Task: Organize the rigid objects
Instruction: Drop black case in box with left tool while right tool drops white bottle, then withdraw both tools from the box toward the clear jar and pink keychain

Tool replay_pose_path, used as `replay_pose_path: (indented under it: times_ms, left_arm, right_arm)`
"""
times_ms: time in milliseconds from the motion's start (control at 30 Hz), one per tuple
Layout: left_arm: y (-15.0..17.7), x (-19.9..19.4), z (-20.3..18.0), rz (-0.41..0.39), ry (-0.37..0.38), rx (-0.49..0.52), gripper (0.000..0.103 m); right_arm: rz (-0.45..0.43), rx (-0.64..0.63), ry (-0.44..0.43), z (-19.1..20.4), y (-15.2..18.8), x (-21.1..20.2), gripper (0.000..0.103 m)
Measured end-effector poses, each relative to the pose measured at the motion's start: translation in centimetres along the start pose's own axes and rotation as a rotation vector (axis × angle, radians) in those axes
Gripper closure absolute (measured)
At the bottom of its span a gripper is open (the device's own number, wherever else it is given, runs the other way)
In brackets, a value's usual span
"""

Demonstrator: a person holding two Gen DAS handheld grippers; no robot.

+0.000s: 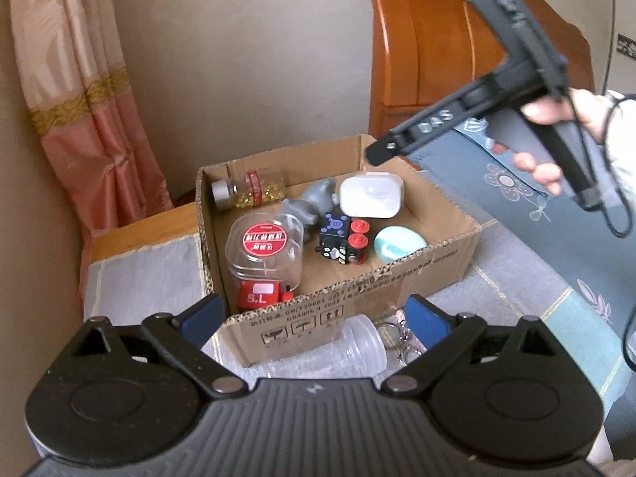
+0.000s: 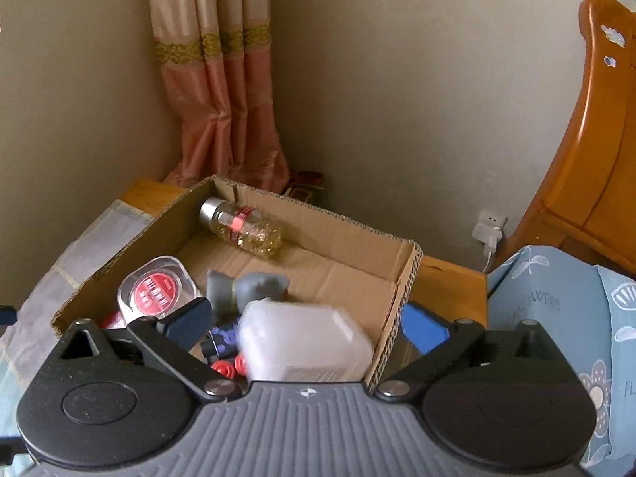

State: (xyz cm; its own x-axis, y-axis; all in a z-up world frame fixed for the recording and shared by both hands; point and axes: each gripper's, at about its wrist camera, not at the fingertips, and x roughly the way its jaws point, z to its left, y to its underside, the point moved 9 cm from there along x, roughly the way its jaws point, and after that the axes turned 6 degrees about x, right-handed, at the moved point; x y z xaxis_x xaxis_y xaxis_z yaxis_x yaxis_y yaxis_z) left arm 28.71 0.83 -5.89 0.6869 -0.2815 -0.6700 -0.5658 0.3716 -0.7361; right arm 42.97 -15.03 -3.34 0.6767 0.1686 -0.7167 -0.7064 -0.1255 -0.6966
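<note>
An open cardboard box [image 1: 397,278] holds a bottle of yellow capsules [image 1: 248,189], a clear jar with a red lid label [image 1: 264,250], a grey figure [image 1: 306,202], a black and blue toy block with red knobs [image 1: 344,240], a white case [image 1: 371,194] and a pale green oval [image 1: 399,242]. My left gripper [image 1: 314,318] is open in front of the box, above a clear plastic cup [image 1: 357,348] and a keychain [image 1: 401,336]. My right gripper [image 2: 306,322] is open above the box [image 2: 409,274]; the white case [image 2: 304,342], blurred, lies between and below its fingers.
The box stands on a cloth-covered wooden stand [image 1: 139,278] in a wall corner with a pink curtain [image 1: 91,99]. A wooden headboard [image 1: 429,51] and a blue flowered bedcover [image 1: 516,198] lie to the right. A charger [image 2: 491,230] is plugged into the wall.
</note>
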Motion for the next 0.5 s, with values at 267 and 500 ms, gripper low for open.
replay_pose_path:
  times_ms: [267, 500]
  left_arm:
    - [1.1, -0.4, -0.4, 0.003, -0.071, -0.018, 0.006]
    - [2.5, -0.7, -0.4, 0.021, -0.153, -0.056, 0.006]
  right_arm:
    - [-0.026, 0.012, -0.019, 1.0, 2.9, -3.7, 0.0]
    - [-0.079, 0.023, -0.112, 2.4, 6.5, -7.2, 0.0]
